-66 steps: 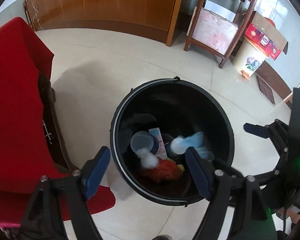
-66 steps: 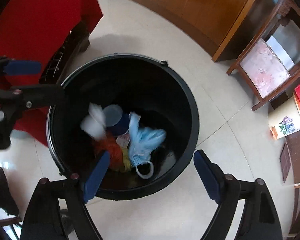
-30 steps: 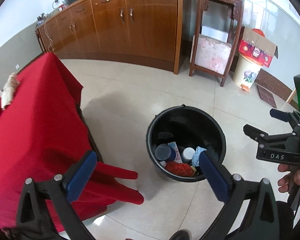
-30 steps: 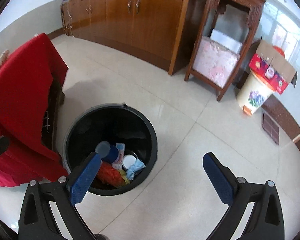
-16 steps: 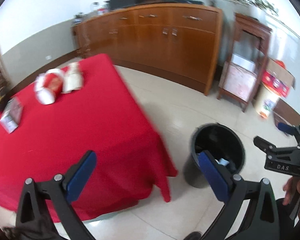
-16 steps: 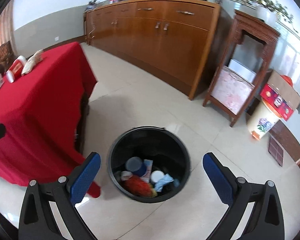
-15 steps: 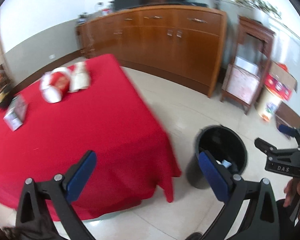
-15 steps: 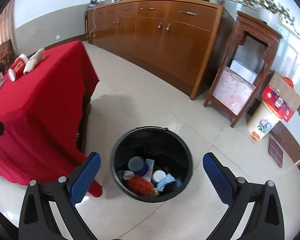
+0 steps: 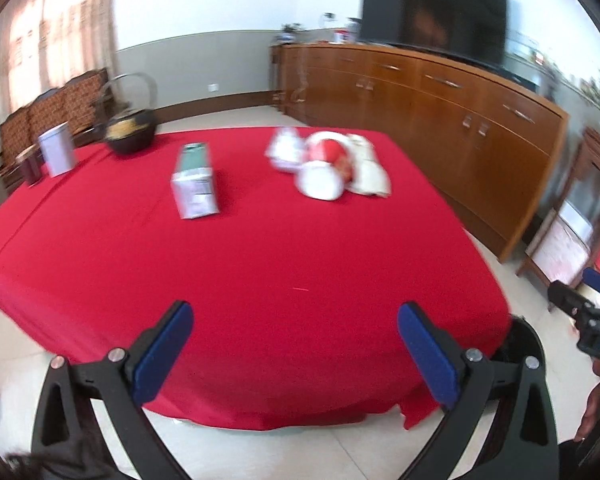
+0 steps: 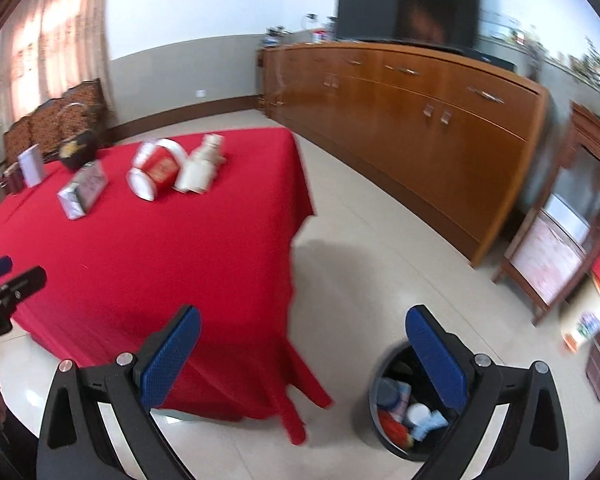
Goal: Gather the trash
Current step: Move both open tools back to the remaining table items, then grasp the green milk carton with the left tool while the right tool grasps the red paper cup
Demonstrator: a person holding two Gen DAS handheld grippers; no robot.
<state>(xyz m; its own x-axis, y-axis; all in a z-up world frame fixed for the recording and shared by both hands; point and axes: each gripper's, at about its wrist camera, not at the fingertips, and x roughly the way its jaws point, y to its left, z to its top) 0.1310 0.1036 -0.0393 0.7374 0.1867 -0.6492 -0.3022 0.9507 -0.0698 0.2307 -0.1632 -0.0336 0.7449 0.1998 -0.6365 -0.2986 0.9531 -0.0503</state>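
Both grippers, left gripper (image 9: 290, 344) and right gripper (image 10: 302, 356), have jaws wide apart and empty. Judging by this, a fresh pickup begins: reach the blurred red-and-white trash (image 9: 330, 166) upper centre on the table (image 9: 260, 264). Black bin (image 10: 404, 416), lower right, is partly hidden.

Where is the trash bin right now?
In the right wrist view the black bin stands on the floor at lower right, beside the red table's corner.
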